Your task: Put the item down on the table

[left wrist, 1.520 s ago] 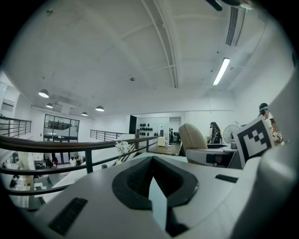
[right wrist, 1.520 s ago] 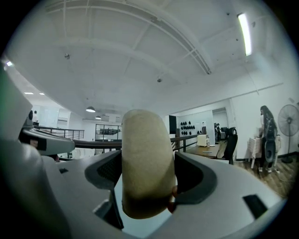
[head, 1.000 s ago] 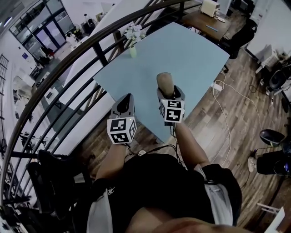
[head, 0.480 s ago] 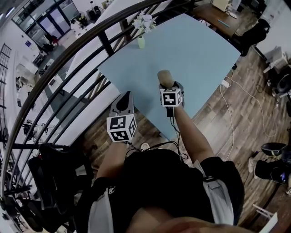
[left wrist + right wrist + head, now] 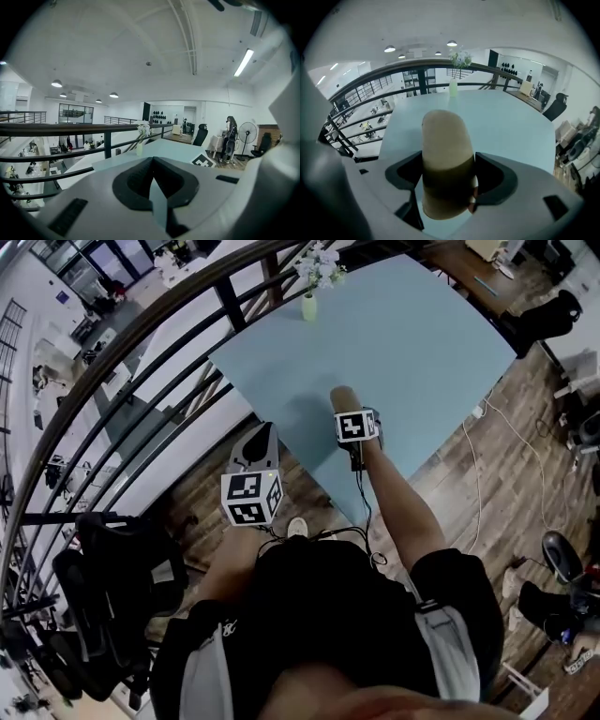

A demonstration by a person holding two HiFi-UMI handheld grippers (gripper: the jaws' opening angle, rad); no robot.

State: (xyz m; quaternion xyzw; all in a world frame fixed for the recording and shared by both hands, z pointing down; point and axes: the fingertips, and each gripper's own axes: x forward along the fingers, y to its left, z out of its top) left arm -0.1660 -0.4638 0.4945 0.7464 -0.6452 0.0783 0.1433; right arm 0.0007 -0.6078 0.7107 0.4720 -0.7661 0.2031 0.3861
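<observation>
The item is a tan, rounded, loaf-shaped thing [image 5: 342, 398] and my right gripper [image 5: 348, 414] is shut on it. It hovers over the near part of the pale blue table [image 5: 422, 329]. In the right gripper view the item [image 5: 444, 150] stands up between the dark jaws of the right gripper [image 5: 447, 180], its rounded end pointing out over the table [image 5: 506, 126]. My left gripper [image 5: 256, 448] hangs off the table's near left edge, over the wooden floor. In the left gripper view the left gripper [image 5: 154, 187] shows its jaws together with nothing between them.
A small vase of white flowers [image 5: 310, 302] stands at the table's far edge, also the vase [image 5: 453, 87] in the right gripper view. A dark curved railing [image 5: 178, 343] runs along the left. A black office chair [image 5: 548, 315] and cables lie on the right floor. A person [image 5: 230, 136] stands far off.
My right gripper has carried the item farther out over the table. The left gripper has stayed near the table's edge.
</observation>
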